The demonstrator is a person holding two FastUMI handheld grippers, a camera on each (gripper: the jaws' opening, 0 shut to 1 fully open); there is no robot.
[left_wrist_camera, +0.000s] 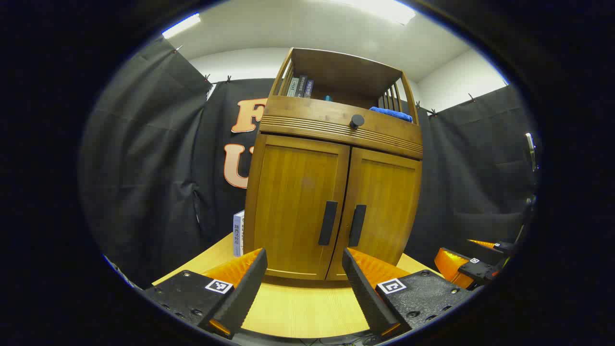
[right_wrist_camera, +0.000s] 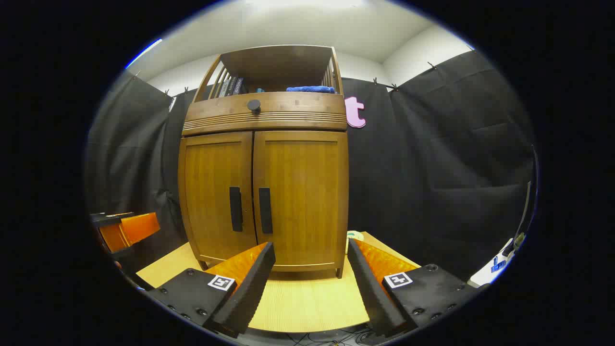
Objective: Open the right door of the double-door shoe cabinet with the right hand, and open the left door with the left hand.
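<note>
A wooden shoe cabinet (left_wrist_camera: 331, 144) (right_wrist_camera: 264, 120) stands on a light wood table (left_wrist_camera: 298, 307) (right_wrist_camera: 307, 298). Both doors are closed: the left door (left_wrist_camera: 295, 202) (right_wrist_camera: 214, 192) with its dark handle (left_wrist_camera: 328, 223) (right_wrist_camera: 235, 209), the right door (left_wrist_camera: 382, 211) (right_wrist_camera: 305, 192) with its handle (left_wrist_camera: 357, 225) (right_wrist_camera: 265, 210). My left gripper (left_wrist_camera: 303, 262) is open, a short way in front of the doors' lower edge, nothing between its fingers. My right gripper (right_wrist_camera: 311, 252) is open in front of the right door. Each gripper also shows in the other view, the right gripper (left_wrist_camera: 468, 266) and the left gripper (right_wrist_camera: 125, 230).
Above the doors is a drawer with a round knob (left_wrist_camera: 356, 120) (right_wrist_camera: 253, 105). The open top shelf holds books (left_wrist_camera: 300, 86) (right_wrist_camera: 230, 86) and a blue cloth (left_wrist_camera: 391, 114) (right_wrist_camera: 310, 89). A white box (left_wrist_camera: 238, 233) stands left of the cabinet. Black cloth walls surround the table.
</note>
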